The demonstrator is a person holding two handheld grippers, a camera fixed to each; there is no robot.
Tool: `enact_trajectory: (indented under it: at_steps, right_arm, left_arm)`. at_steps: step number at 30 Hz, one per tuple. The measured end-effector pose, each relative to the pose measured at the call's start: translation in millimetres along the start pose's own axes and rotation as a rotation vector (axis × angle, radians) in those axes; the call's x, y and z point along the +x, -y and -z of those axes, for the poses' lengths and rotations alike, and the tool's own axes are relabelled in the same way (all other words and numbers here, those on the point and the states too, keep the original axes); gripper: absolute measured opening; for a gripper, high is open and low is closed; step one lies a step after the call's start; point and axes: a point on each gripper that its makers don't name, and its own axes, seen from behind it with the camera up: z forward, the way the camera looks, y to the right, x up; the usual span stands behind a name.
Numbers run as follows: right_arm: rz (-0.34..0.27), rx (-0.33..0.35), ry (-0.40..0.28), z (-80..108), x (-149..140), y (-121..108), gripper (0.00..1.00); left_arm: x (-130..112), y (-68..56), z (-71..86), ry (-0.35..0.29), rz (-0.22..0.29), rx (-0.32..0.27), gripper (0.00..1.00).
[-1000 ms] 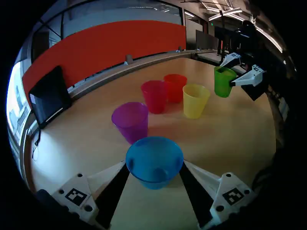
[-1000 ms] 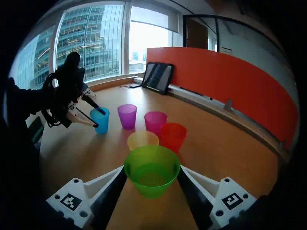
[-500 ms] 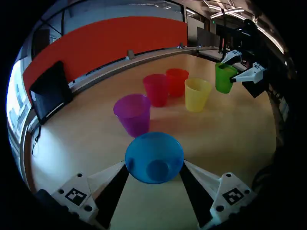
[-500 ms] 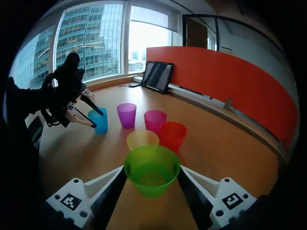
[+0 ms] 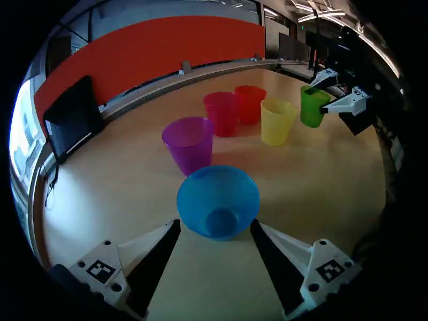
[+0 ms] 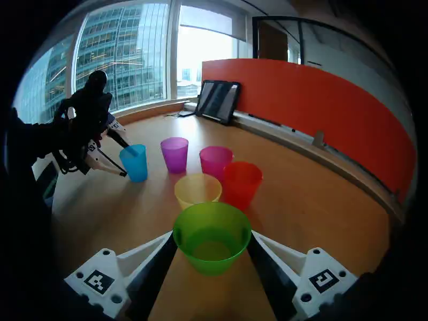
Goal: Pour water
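Left gripper view: our left gripper (image 5: 216,222) clamps the blue cup (image 5: 218,200) at 6 o'clock; our right gripper (image 5: 316,100) clasps the green cup (image 5: 312,113), holding water, at 2 o'clock. We should bring rims together, then tilt the green cup slowly

Ahead of the right hand-held gripper (image 6: 211,236), tall windows (image 6: 123,59) brighten a wooden bench (image 6: 321,206) bordered by an orange wall (image 6: 331,107).
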Motion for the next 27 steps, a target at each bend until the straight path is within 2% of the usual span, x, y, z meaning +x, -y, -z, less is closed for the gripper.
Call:
enact_trajectory:
  at_steps: [14,27]
  right_arm:
    - [-0.009,-0.005,0.035,-13.5,-18.5,1.2,0.91]
    - [-0.014,-0.014,0.049,-17.6,-26.2,1.0,0.91]
  left_arm:
    - [-11.7,-1.9,12.8,0.003,0.021,0.005,0.97]
    - [-12.5,-3.1,16.6,0.004,0.02,0.005,0.97]
